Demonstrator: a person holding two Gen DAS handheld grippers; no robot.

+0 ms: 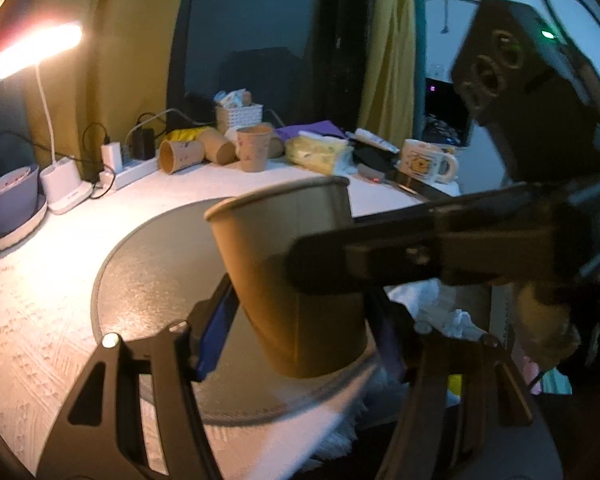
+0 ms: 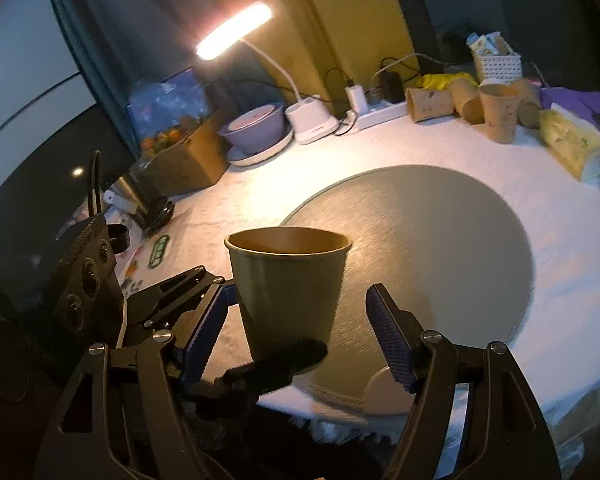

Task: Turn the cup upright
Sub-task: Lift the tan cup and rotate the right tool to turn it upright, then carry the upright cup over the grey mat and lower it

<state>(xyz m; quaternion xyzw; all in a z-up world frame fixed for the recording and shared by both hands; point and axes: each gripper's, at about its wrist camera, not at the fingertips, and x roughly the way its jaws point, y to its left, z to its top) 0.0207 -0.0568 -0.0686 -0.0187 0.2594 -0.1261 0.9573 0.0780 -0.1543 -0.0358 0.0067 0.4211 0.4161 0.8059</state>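
A plain brown paper cup (image 1: pixel 288 276) stands mouth up at the near edge of a round grey mat (image 1: pixel 156 264). My left gripper (image 1: pixel 300 320) is closed around its lower half, one blue pad on each side. In the right wrist view the same cup (image 2: pixel 288 284) sits upright between my right gripper's (image 2: pixel 300 320) spread blue pads (image 2: pixel 388 336), which stand apart from its wall. The left gripper's dark finger (image 2: pixel 276 364) crosses the cup's base there. The right gripper's body (image 1: pixel 440 256) crosses the left wrist view in front of the cup.
Several more paper cups (image 2: pixel 496 112), some lying down, sit at the back with a white basket (image 2: pixel 496 64), power strip (image 2: pixel 380 114) and a lit desk lamp (image 2: pixel 236 32). A purple bowl (image 2: pixel 256 128) on a plate, a cardboard box (image 2: pixel 184 160) and a mug (image 1: pixel 424 160) stand around the mat.
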